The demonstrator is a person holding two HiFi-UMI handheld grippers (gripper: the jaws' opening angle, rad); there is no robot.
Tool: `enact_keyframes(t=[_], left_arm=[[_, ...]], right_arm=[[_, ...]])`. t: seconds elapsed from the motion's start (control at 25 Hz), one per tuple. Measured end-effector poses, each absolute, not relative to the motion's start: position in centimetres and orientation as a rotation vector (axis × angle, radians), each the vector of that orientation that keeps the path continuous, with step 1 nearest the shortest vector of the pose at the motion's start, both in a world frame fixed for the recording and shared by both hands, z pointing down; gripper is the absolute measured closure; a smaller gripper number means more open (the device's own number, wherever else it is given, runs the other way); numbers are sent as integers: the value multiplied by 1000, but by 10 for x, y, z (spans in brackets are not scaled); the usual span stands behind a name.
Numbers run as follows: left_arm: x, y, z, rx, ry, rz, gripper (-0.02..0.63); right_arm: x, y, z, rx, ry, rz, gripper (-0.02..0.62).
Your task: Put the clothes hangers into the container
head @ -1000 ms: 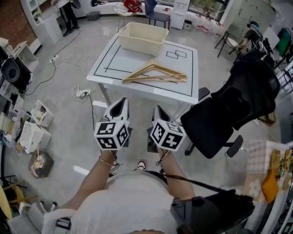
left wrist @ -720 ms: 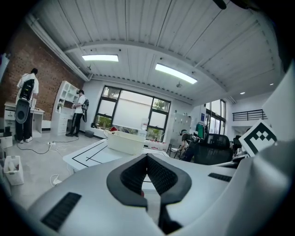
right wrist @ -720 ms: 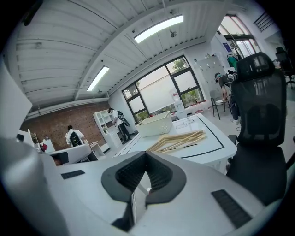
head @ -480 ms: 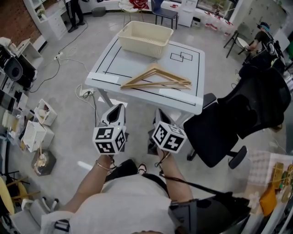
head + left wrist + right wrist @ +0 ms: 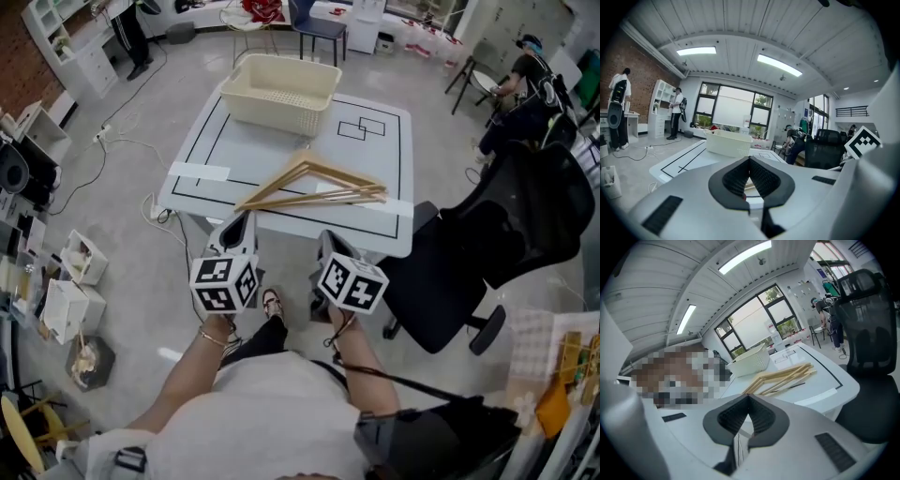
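Wooden hangers point(image 5: 314, 185) judged light, rigid, best pinched mid-arm; left gripper point(image 5: 749, 159) and right gripper point(image 5: 749, 397) seen clenched, empty.

A white table point(image 5: 253, 155) marked with black lines (strips of white tape point(image 5: 199, 172) lie near its front edge) has a black office chair point(image 5: 511, 234) just to its right. Open cardboard boxes point(image 5: 80, 258) and a loudspeaker point(image 5: 11, 169) sit at the left.
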State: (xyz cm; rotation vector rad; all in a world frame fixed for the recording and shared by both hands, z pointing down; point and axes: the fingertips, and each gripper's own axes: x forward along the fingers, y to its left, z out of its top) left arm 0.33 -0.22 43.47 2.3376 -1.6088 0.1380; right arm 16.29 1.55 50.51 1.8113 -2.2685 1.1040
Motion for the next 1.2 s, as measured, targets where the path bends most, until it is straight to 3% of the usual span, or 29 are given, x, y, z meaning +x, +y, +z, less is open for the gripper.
enact_keyframes(t=[0.76, 1.2], left_arm=[[-41, -209, 439, 2378, -1469, 102, 606], [-24, -253, 461, 2355, -1429, 160, 606]], right_arm=[[79, -192, 479, 1744, -2312, 1077, 580], [106, -231, 499, 1779, -2246, 1162, 580]])
